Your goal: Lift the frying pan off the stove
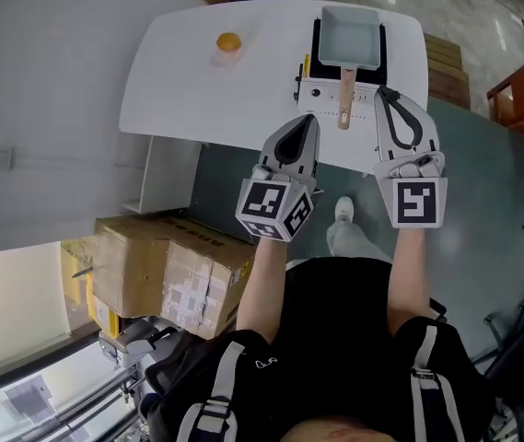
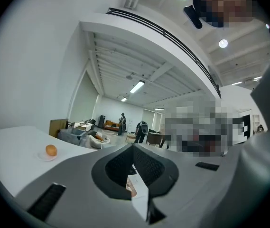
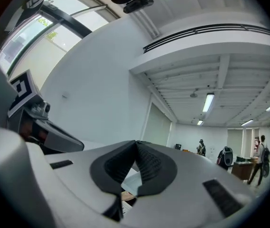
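Note:
A rectangular pale frying pan (image 1: 349, 35) with a wooden handle (image 1: 345, 100) sits on a small portable stove (image 1: 315, 83) at the far right of the white table (image 1: 179, 90). My left gripper (image 1: 312, 118) is held just left of the handle's near end, with its jaws shut and nothing in them. My right gripper (image 1: 382, 91) hovers over the stove's right edge, beside the handle, also shut and empty. In the left gripper view the closed pads (image 2: 144, 163) point up into the room. In the right gripper view the closed pads (image 3: 146, 160) also point up into the room.
An orange (image 1: 228, 41) on a small dish lies on the table's left half, also seen as the orange (image 2: 51, 150). Cardboard boxes (image 1: 165, 265) stand on the floor at the left. Wooden furniture (image 1: 519, 95) stands at the right. People stand far back in the room (image 2: 122, 122).

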Tool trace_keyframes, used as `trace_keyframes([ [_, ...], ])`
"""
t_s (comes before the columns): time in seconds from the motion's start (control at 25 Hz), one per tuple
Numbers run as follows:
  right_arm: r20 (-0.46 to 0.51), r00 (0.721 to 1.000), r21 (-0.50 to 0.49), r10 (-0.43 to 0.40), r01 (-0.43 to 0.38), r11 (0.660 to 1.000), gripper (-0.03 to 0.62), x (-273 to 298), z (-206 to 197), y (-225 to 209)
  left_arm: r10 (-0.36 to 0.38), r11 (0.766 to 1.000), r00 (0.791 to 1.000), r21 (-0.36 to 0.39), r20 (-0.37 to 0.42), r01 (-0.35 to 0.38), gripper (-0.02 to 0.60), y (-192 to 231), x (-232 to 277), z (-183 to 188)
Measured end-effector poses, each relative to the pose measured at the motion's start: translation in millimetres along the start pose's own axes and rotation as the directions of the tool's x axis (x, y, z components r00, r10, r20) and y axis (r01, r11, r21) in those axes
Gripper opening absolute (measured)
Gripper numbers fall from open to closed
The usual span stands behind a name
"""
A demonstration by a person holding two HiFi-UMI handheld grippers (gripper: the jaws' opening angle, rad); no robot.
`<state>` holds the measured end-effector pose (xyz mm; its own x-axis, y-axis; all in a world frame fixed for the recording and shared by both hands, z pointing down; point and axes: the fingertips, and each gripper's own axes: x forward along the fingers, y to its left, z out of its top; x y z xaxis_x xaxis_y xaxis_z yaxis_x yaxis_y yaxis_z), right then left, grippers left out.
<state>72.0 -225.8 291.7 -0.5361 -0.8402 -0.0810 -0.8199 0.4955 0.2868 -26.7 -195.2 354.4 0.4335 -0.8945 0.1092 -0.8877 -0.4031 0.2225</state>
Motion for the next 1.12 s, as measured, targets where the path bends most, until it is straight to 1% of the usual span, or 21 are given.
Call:
trace_keyframes([
  [0.12, 0.014, 0.999, 0.022, 0.029, -0.030, 0.999, 0.002, 15, -4, -7, 0.012, 1.000, 1.000, 0.003, -0.009, -0.012, -0.008, 5, 23, 1],
  [0.28, -0.002, 0.999, 0.086, 0.035, -0.035, 0.996, 0.002, 27, -16, -30, 0.007, 0.999, 0.999, 0.032, -0.032, -0.006, -0.006, 4, 49, 10],
  [0.36, -0.006, 0.999, 0.110, 0.042, -0.041, 0.993, 0.002, 30, -23, -37, 0.001, 1.000, 0.999, 0.022, -0.034, 0.000, -0.008, 6, 57, 11],
  [0.44, -0.016, 0.998, 0.132, 0.062, -0.060, 0.989, 0.002, 31, -32, -38, 0.005, 1.000, 0.999, 0.008, -0.038, -0.005, -0.008, 9, 61, 7],
  [0.52, -0.023, 0.996, 0.164, 0.089, -0.084, 0.983, 0.002, 33, -41, -38, 0.013, 1.000, 0.999, 0.023, -0.052, -0.012, -0.006, 12, 64, 2],
  [0.6, -0.031, 0.994, 0.194, 0.107, -0.099, 0.976, 0.002, 35, -48, -37, 0.005, 0.999, 0.997, 0.038, -0.073, -0.002, -0.006, 11, 67, -4],
  [0.84, -0.053, 0.989, 0.254, 0.140, -0.122, 0.959, 0.002, 40, -63, -36, -0.044, 0.999, 0.994, -0.030, -0.101, 0.041, -0.006, 18, 76, -17],
  [1.0, -0.087, 0.984, 0.309, 0.156, -0.122, 0.943, 0.002, 44, -80, -41, -0.080, 0.996, 0.988, -0.043, -0.132, 0.075, -0.001, 22, 87, -27],
  [1.12, -0.099, 0.979, 0.343, 0.180, -0.137, 0.929, 0.002, 49, -88, -41, -0.110, 0.992, 0.983, -0.071, -0.149, 0.100, 0.006, 26, 94, -33],
])
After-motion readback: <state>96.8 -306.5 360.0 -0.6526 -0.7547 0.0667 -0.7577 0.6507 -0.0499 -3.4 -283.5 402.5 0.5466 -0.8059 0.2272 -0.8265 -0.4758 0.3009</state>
